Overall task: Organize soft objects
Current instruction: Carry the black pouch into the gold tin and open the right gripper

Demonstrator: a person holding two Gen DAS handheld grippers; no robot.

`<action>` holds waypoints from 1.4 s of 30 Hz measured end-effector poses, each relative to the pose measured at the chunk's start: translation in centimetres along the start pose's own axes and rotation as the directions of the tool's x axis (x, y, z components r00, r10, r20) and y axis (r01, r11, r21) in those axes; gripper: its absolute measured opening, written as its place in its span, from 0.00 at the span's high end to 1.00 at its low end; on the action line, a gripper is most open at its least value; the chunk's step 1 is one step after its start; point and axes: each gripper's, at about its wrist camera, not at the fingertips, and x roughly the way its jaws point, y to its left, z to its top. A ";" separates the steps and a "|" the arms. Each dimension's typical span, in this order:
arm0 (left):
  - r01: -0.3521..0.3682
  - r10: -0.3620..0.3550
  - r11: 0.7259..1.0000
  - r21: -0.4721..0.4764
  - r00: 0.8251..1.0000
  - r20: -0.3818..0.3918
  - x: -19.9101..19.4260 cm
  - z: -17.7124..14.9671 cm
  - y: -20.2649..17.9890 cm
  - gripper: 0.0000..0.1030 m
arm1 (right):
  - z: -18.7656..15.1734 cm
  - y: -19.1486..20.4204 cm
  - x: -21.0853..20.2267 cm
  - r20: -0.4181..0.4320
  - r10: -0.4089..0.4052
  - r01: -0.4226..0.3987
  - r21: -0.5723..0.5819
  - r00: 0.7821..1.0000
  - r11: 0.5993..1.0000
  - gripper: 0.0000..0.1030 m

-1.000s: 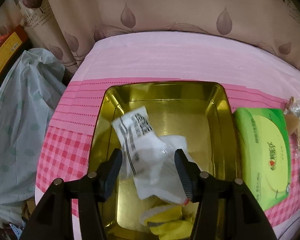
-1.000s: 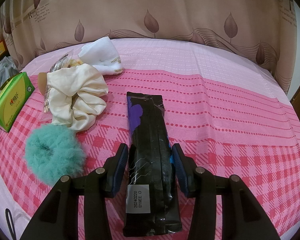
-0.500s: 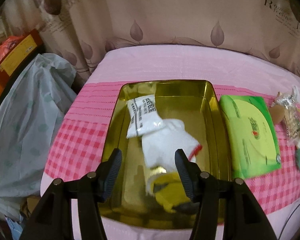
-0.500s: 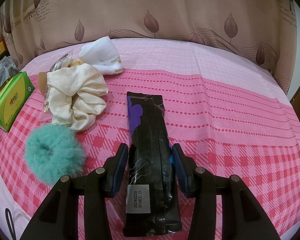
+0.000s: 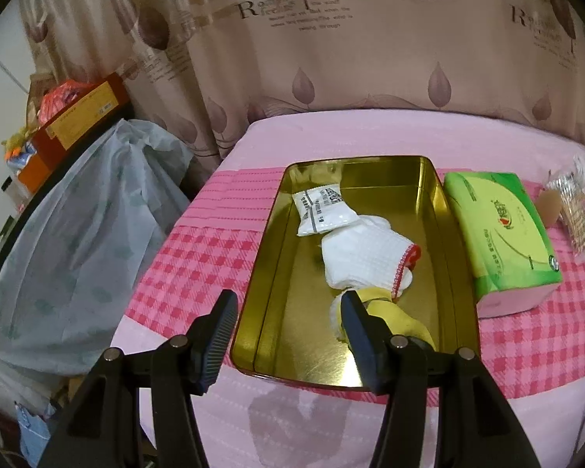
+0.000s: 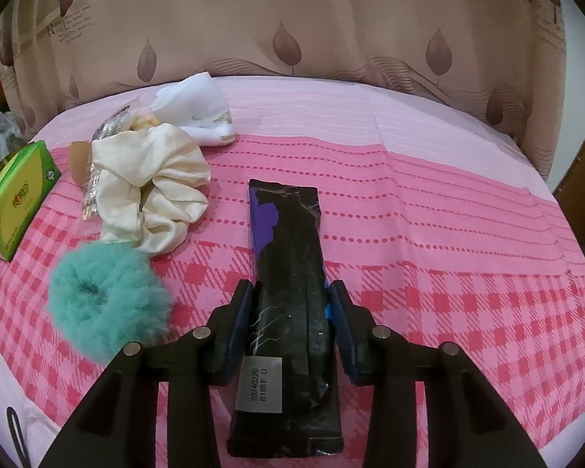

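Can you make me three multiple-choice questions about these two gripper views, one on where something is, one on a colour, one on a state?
1. Where does the green rectangular tissue pack lie relative to the gold rectangular metal tin?
A. Inside it
B. Beside it, on the pink checked cloth
C. Under it

2. What colour is the fluffy round scrunchie?
A. Teal
B. Red
C. Black

3. What is between the fingers of the right gripper?
A. Nothing
B. The cream satin scrunchie
C. The long black plastic packet

Answers: 1 B, the pack sits outside the tin's right wall in the left wrist view. 2 A, its fur is plainly teal. 3 C, the jaws are closing on the packet, pads at its two sides.
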 end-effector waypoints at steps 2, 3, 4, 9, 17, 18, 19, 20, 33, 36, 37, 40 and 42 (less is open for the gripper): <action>0.004 -0.004 1.000 -0.020 1.000 0.000 0.1 -0.2 0.5 0.45 | -0.2 0.2 -0.3 0.004 -0.019 0.019 0.009 1.000 1.000 0.68; 0.011 -0.011 0.999 -0.030 1.000 -0.006 0.2 -0.2 0.7 0.45 | -0.3 0.3 -0.5 0.007 -0.028 0.028 0.012 1.000 1.000 0.68; 0.022 -0.022 0.999 -0.046 1.000 -0.011 0.4 -0.3 1.1 0.45 | -0.3 0.3 -0.6 0.009 -0.037 0.036 0.015 0.999 0.999 0.68; 0.028 -0.030 0.995 -0.097 0.999 -0.020 0.6 -0.4 2.1 0.45 | -0.4 0.0 -1.2 0.018 -0.070 0.070 0.033 0.997 0.997 0.69; 0.036 -0.044 0.987 -0.154 0.998 -0.047 1.3 -0.6 3.0 0.45 | -0.7 -0.3 -3.0 0.054 -0.089 0.087 0.049 0.995 0.995 0.69; 0.033 -0.041 0.987 -0.157 0.998 -0.048 1.3 -0.5 3.0 0.45 | -0.5 -0.3 -3.3 0.063 -0.089 0.086 0.053 0.994 0.995 0.69; 0.033 -0.042 0.986 -0.161 0.998 -0.050 1.4 -0.5 3.1 0.45 | -0.4 -0.4 -3.7 0.072 -0.088 0.084 0.057 0.994 0.995 0.69; 0.034 -0.043 0.986 -0.163 0.998 -0.052 1.4 -0.6 3.2 0.45 | -0.5 -0.2 -3.8 0.077 -0.085 0.081 0.058 0.993 0.995 0.69; 0.012 -0.030 0.975 -0.220 0.996 -0.078 2.0 -0.8 4.4 0.45 | 0.6 5.0 -7.6 0.156 0.027 -0.030 0.013 0.987 0.999 0.69; 0.005 -0.026 0.973 -0.233 0.996 -0.086 2.2 -0.8 4.7 0.45 | 1.1 7.5 -8.1 0.159 0.065 -0.063 -0.018 0.985 0.998 0.69; 0.003 -0.025 0.971 -0.239 0.996 -0.089 2.2 -0.9 4.9 0.45 | 1.4 8.3 -8.2 0.158 0.079 -0.075 -0.028 0.984 0.997 0.69; -0.007 -0.018 0.966 -0.258 0.995 -0.095 2.3 -0.9 5.2 0.45 | 2.1 10.9 -8.5 0.150 0.140 -0.133 -0.055 0.979 0.990 0.69; -0.017 -0.011 0.963 -0.271 0.995 -0.100 2.4 -1.0 5.6 0.45 | 2.8 13.1 -8.4 0.144 0.179 -0.168 -0.087 0.973 0.982 0.69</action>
